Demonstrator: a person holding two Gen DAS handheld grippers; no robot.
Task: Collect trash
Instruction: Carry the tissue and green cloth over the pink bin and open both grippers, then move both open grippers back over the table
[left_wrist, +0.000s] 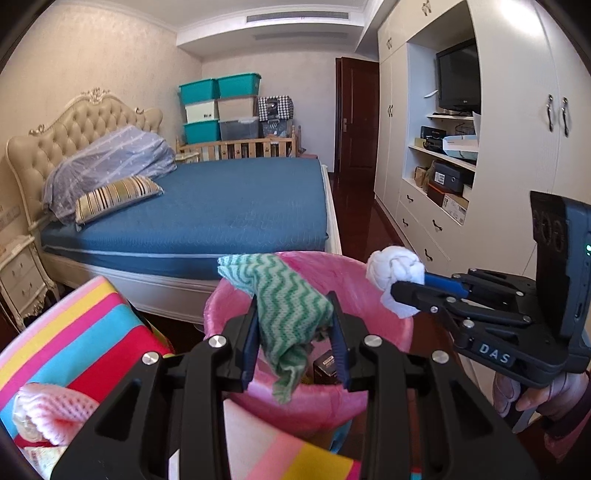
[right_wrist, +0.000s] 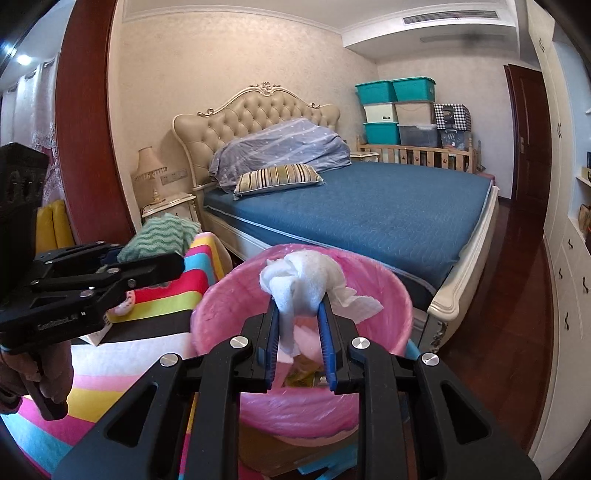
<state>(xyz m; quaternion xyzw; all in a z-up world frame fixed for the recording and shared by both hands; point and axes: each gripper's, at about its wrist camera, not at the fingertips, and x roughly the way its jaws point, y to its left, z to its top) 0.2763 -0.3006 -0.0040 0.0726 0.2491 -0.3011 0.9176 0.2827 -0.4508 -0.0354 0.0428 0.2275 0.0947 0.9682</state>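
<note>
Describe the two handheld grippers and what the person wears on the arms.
Both grippers are black linkage frames with silver pivot bolts and blue finger pads. The right gripper bears a "DAS" label and a boxy black module with a small green light. The left gripper carries faint lettering on its side. A dark sleeve shows at the right wrist.

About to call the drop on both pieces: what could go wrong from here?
1. The green rag in the left tool droops by the bin's near rim; dropped now, it may catch there.
2. The white tissue in the right tool trails a loose flap; it may cling to the pads.
</note>
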